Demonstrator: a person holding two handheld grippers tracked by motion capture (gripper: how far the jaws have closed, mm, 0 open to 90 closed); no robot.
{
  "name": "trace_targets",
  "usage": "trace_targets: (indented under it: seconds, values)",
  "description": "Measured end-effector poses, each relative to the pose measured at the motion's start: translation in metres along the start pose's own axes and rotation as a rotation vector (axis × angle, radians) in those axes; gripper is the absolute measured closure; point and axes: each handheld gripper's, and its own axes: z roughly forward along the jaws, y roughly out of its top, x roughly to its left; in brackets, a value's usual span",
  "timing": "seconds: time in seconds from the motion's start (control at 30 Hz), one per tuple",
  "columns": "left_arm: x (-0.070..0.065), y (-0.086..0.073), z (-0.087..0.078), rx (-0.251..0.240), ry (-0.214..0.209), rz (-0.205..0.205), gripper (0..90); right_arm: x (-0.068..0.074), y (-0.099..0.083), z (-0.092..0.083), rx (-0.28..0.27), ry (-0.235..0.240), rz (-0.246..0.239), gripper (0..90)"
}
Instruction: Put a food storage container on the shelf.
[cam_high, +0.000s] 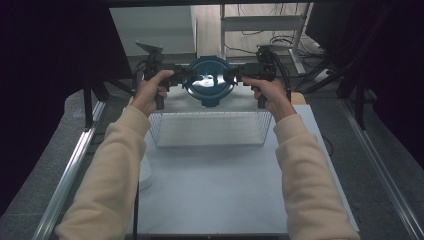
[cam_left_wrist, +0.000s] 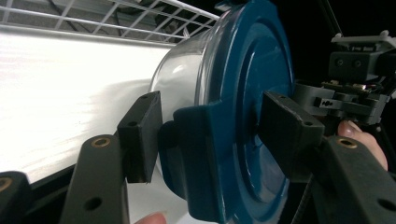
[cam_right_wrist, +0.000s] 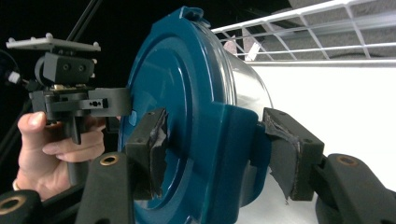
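The white desk (cam_high: 220, 190) carries a wire basket (cam_high: 210, 129), lying bare inside. Beyond and above it, a clear round container with a blue clip lid (cam_high: 209, 79) hangs between both tongs: left tongs (cam_high: 181, 76) and right tongs (cam_high: 234, 75) each clenched on a lid clip. Lowering it into the basket seems left.

A lab recording booth: black curtains (cam_high: 45, 75) flank the white table (cam_high: 220, 195), with metal rails (cam_high: 70, 170), cables and a desk frame (cam_high: 265, 22) behind it.
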Motion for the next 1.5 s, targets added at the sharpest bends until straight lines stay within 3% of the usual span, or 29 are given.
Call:
trace_targets:
  seconds: [0.3,0.5,0.6,0.7,0.83,1.07,1.13,1.33,1.5]
  values:
    - [0.013,0.000,0.009,-0.020,-0.006,-0.055,40.4,-0.015,0.002,0.010,0.013,0.000,0.111,39.1]
    - [0.014,-0.003,0.010,-0.044,-0.017,-0.047,39.9,-0.016,0.002,0.010,0.010,0.004,0.113,38.4]
    - [0.008,-0.006,0.007,-0.070,0.034,-0.022,36.3,-0.009,0.000,0.011,-0.006,-0.041,0.055,29.8]
    - [-0.004,-0.011,0.000,-0.125,0.143,0.048,30.4,0.001,-0.002,0.009,-0.045,-0.091,-0.008,20.0]
    - [-0.013,-0.020,-0.016,-0.163,0.193,0.115,26.2,0.012,-0.006,0.001,-0.049,-0.113,-0.087,10.8]
    - [-0.024,-0.057,-0.042,-0.156,0.168,0.217,25.4,0.023,-0.032,-0.029,-0.090,-0.104,-0.226,10.7]
    - [-0.031,-0.072,-0.048,-0.149,0.166,0.276,25.7,0.025,-0.043,-0.037,-0.104,-0.128,-0.271,12.4]
    - [-0.043,-0.115,-0.062,-0.126,0.123,0.354,26.6,0.032,-0.080,-0.058,-0.112,-0.198,-0.397,18.1]
    - [-0.041,-0.156,-0.069,-0.103,0.186,0.414,28.8,0.035,-0.119,-0.072,-0.101,-0.197,-0.480,20.3]
